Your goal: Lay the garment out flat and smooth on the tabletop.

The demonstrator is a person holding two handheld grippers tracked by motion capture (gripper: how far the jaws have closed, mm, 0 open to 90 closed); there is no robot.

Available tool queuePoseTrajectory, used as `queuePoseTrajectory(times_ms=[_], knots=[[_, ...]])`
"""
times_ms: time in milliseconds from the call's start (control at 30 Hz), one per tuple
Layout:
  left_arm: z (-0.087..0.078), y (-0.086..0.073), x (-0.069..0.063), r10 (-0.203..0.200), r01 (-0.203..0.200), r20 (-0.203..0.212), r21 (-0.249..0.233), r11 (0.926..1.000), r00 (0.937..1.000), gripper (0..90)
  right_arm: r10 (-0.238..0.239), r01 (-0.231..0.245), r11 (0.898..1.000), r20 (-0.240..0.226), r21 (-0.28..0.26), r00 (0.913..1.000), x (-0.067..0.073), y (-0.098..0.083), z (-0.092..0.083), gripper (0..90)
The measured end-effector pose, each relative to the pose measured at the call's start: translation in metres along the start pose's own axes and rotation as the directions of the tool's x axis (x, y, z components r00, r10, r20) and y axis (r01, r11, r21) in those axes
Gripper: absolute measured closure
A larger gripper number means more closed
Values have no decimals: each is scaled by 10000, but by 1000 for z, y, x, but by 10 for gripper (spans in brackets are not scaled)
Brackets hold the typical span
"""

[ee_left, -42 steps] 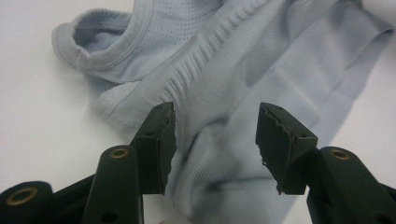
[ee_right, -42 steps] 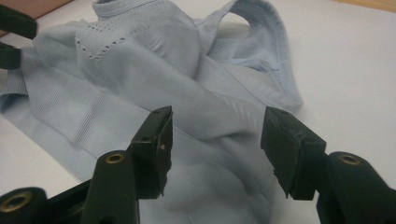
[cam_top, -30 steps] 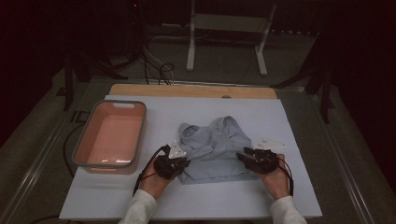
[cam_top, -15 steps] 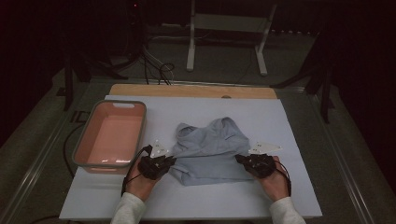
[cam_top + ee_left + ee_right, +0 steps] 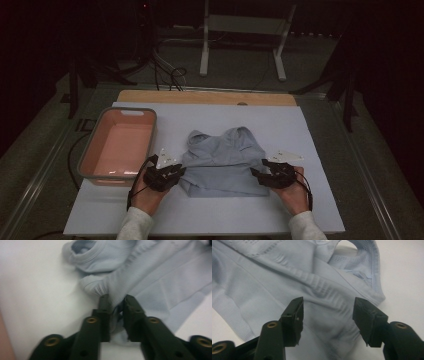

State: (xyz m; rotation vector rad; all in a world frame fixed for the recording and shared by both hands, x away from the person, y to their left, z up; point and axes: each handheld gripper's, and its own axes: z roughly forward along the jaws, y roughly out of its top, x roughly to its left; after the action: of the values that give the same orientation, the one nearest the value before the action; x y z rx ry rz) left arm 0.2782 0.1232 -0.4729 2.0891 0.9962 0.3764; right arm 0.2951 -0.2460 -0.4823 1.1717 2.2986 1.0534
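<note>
A: Start at the left. What lies on the tabletop (image 5: 310, 125)?

B: A white sheet covers it, with a strip of bare wood along the far edge at twelve o'clock. At about nine o'clock sits a grey tub (image 5: 118, 144) with a pinkish inside, close to the sheet's left edge.

A: And next to it?

B: The left gripper (image 5: 181, 171), just right of the tub's near corner, at about seven o'clock. In the left gripper view its jaws stand a narrow gap apart with a ribbed fold of the pale blue garment (image 5: 221, 162) bunched between them; they have just been opening a little, and the cloth is still pinched there.

A: Where is the garment itself?

B: Flat in the middle of the sheet, between the two grippers, its rumpled upper part pointing to twelve o'clock.

A: The right side?

B: The right gripper (image 5: 254, 173) sits at the garment's right edge, around five o'clock. Its jaws have just been opening and now stand well apart; in the right gripper view the cloth lies beneath the gap, and neither pad presses on it.

A: The room behind?

B: Dark. A white metal stand (image 5: 243, 37) rises at twelve o'clock, black cables (image 5: 167, 70) curl on the floor at eleven.
</note>
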Motion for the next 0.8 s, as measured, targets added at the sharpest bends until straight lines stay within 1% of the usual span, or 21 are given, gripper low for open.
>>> queuePoseTrajectory(times_ms=[67,133,167,200,233,300,367,533,600,633,700,733,800], knots=[[-6,1,-6,58,-58,16,-149,9999,10000,637,-19,19,10000,-61,13,10000,2,0,0,407],[-10,1,-9,142,-140,91,-254,9996,9999,590,-36,37,10000,-76,46,10000,3,-1,0,401],[-10,1,-9,142,-140,91,-254,9996,9999,578,-36,37,10000,-76,46,10000,3,-1,0,401],[-11,-1,-14,123,-115,240,-308,9995,9996,568,-31,32,10000,-96,81,9999,4,-2,-1,398],[-12,-2,-16,196,-190,255,-247,9995,9995,558,-60,61,9999,-112,114,9999,4,-2,-1,396],[-12,-5,-19,188,-179,396,-237,9996,9990,552,-26,27,9999,-74,142,10000,5,-4,-3,395],[-11,-9,-22,277,-274,493,-56,9996,9984,552,-24,25,9998,-62,173,10000,5,-6,-5,396],[-8,-17,-25,336,-349,545,230,9991,9979,562,52,-50,9996,-88,265,9999,5,-12,-11,397],[-6,-19,-25,360,-379,510,374,9986,9980,567,77,-75,9995,-92,297,9999,5,-15,-13,398],[-4,-21,-26,377,-406,560,513,9979,9977,569,38,-36,9994,-85,334,10000,5,-16,-13,397],[2,-25,-27,518,-561,556,803,9952,9971,584,2,2,9992,-84,407,10000,6,-20,-15,395],[5,-27,-27,656,-713,569,1045,9920,9962,583,28,-23,9990,-102,455,9999,6,-21,-16,395],[12,-30,-29,842,-905,511,1361,9866,9951,582,-11,17,9986,-116,522,9999,7,-25,-17,395]])
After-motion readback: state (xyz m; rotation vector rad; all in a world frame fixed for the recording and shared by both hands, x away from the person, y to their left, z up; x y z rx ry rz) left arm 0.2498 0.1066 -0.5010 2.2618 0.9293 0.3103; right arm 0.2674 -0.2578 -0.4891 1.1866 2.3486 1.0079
